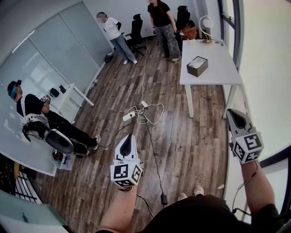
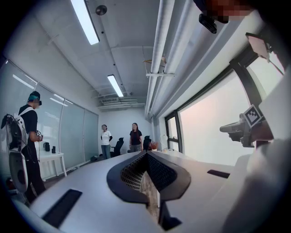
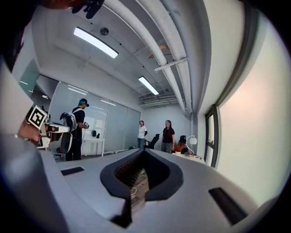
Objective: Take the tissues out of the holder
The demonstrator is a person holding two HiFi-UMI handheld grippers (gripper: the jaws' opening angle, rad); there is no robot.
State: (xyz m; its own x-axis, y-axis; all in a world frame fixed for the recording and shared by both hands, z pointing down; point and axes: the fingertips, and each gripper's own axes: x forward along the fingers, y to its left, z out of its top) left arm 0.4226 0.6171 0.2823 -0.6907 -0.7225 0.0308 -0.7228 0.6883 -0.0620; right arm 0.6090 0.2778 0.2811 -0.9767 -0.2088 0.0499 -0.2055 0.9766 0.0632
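Two grippers are held level above the wooden floor (image 1: 195, 136), well apart from the task's things. The left gripper (image 1: 128, 139) has its jaws together with nothing between them, and the right gripper (image 1: 233, 114) is the same: jaws closed and empty.

The tissue holder (image 1: 201, 69), a dark box, sits on the white bench (image 1: 223, 75) across the room, near the middle of the bench top. White tissues (image 1: 196, 62) show in its open top. A desk lamp (image 1: 207, 28) stands at the far end of the bench.

On the floor between the grippers and the bench lie a white power strip (image 1: 129, 116) and loops of cable (image 1: 153, 113).

A person wearing a headset (image 1: 34, 107) stands at the left by the glass wall. Two more stand at the far end of the room — a person in a white top (image 1: 111, 27) and a person in a black top (image 1: 160, 13) — near black office chairs (image 1: 135, 29).
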